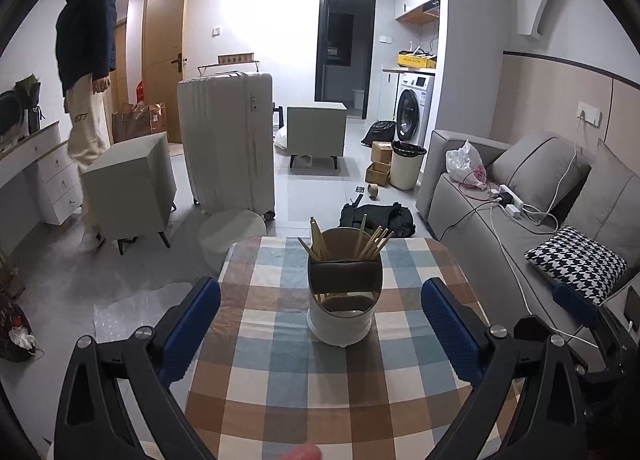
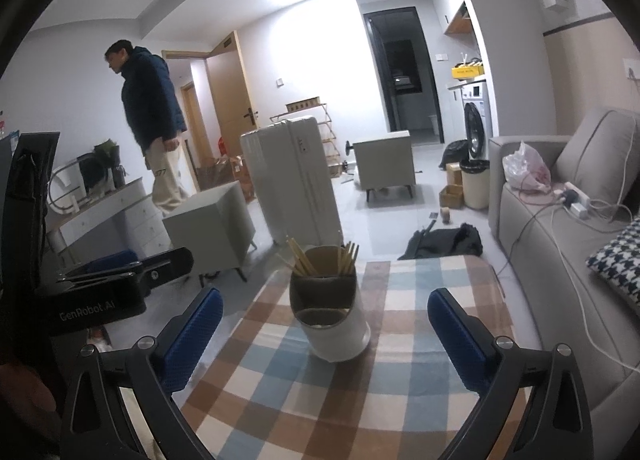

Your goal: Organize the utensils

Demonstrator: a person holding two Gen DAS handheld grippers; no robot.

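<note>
Blue-padded left gripper (image 1: 320,324), right gripper (image 2: 324,330) spread wide, facing holder (image 1: 343,292).

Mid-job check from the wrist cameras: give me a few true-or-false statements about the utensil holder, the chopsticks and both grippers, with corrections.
1. The utensil holder stands upright on the checked tablecloth. True.
2. The chopsticks lie loose on the cloth. False: they stand in the holder's rear compartment.
3. The left gripper is clamped on the holder. False: its jaws stand wide apart, clear of it.
4. The right gripper is open and empty. True.
5. A white suitcase stands on the floor beyond the table. True.
</note>
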